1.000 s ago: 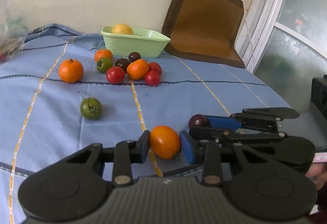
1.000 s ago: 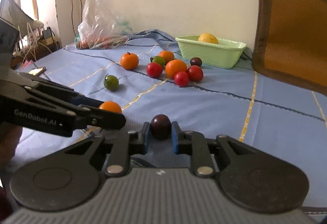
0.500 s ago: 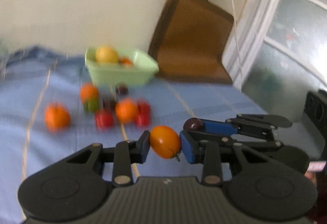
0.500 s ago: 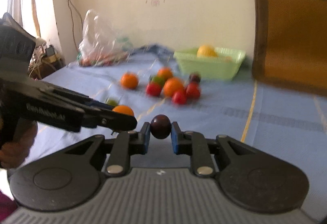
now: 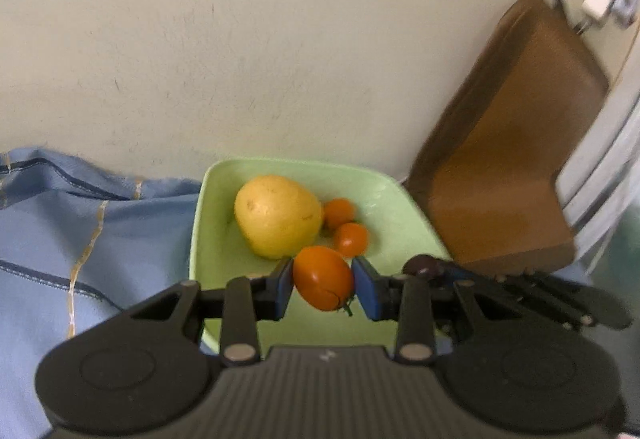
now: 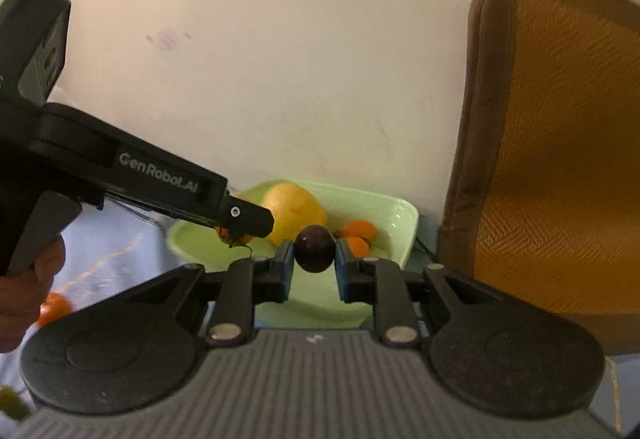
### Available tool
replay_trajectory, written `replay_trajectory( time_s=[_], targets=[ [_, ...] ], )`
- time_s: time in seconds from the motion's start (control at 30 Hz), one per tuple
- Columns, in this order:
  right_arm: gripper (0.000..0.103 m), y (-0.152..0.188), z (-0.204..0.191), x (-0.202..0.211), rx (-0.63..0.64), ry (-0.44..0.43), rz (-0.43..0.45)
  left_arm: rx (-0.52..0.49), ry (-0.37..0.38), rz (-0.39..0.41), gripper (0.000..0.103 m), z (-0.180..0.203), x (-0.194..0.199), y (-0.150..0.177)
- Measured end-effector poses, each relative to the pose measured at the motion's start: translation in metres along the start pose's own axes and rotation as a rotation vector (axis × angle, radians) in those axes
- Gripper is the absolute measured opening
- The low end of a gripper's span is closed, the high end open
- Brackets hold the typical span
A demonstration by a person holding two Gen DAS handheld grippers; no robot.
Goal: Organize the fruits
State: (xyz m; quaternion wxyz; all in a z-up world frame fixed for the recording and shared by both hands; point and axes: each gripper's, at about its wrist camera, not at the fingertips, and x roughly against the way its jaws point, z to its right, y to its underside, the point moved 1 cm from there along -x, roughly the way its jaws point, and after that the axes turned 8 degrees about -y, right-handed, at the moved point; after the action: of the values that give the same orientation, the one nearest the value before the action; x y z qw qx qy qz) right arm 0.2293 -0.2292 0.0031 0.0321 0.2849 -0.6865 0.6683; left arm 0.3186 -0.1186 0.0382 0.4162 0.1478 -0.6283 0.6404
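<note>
My left gripper (image 5: pixel 323 281) is shut on an orange tomato (image 5: pixel 322 277) and holds it over the near part of a light green bowl (image 5: pixel 208 199). The bowl holds a large yellow fruit (image 5: pixel 276 221) and two small orange fruits (image 5: pixel 345 225). My right gripper (image 6: pixel 314 259) is shut on a dark purple plum (image 6: pixel 314 247) and holds it over the bowl's near side (image 6: pixel 404 217). The right gripper also shows at the right of the left wrist view, with the plum (image 5: pixel 422 266) at its tip. The left gripper crosses the right wrist view from the left (image 6: pixel 248 219).
The bowl stands on a blue cloth (image 5: pixel 80 239) against a cream wall. A brown cushion (image 5: pixel 508 167) leans on the wall right of the bowl. An orange fruit (image 6: pixel 54 309) and a green one (image 6: pixel 10 405) lie on the cloth at lower left.
Both grippers have lifted from the cloth and travelled forward to the green bowl, each keeping its fruit. The loose fruits on the cloth have dropped out of the left wrist view.
</note>
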Motion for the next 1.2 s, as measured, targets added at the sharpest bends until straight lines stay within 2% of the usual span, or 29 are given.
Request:
replay_trajectory(
  time_s=[0.1, 0.17, 0.3, 0.37, 0.43, 0.53, 0.63, 0.77, 0.83, 0.9, 1.07, 1.2],
  targets=[
    [0.025, 0.002, 0.006, -0.005, -0.016, -0.007, -0.006, -0.024, -0.022, -0.012, 0.034, 0.002, -0.011, 0.004],
    [0.025, 0.004, 0.005, -0.003, -0.02, -0.013, 0.001, -0.037, -0.042, -0.002, 0.042, 0.002, -0.011, 0.004],
    [0.025, 0.005, 0.004, 0.005, -0.03, -0.012, 0.022, -0.014, -0.026, 0.024, 0.042, 0.0, 0.006, 0.003],
    [0.025, 0.004, 0.002, 0.016, -0.036, -0.013, 0.047, -0.002, -0.007, 0.067, 0.042, -0.002, 0.031, 0.006],
    [0.025, 0.006, 0.0, 0.033, -0.061, -0.029, 0.059, 0.018, 0.043, 0.112, 0.042, -0.007, 0.063, 0.015],
    [0.025, 0.022, -0.007, 0.069, -0.103, -0.072, 0.06, 0.041, 0.08, 0.191, 0.042, -0.02, 0.116, 0.052],
    [0.026, 0.047, -0.023, 0.099, -0.117, -0.132, 0.037, 0.052, 0.011, 0.232, 0.043, -0.031, 0.153, 0.103],
    [0.026, 0.075, -0.047, 0.12, -0.117, -0.156, -0.006, 0.078, -0.067, 0.217, 0.045, -0.039, 0.167, 0.166],
    [0.036, 0.081, -0.058, 0.121, -0.084, -0.136, -0.013, 0.057, -0.093, 0.216, 0.049, -0.037, 0.166, 0.185],
    [0.046, 0.081, -0.065, 0.118, -0.056, -0.135, -0.041, 0.018, -0.139, 0.226, 0.049, -0.03, 0.161, 0.196],
    [0.046, 0.076, -0.073, 0.096, -0.005, -0.111, -0.109, -0.042, -0.183, 0.226, 0.049, -0.015, 0.149, 0.204],
    [0.046, 0.076, -0.076, 0.081, 0.025, -0.092, -0.136, -0.041, -0.204, 0.219, 0.048, -0.017, 0.147, 0.207]
  ],
)
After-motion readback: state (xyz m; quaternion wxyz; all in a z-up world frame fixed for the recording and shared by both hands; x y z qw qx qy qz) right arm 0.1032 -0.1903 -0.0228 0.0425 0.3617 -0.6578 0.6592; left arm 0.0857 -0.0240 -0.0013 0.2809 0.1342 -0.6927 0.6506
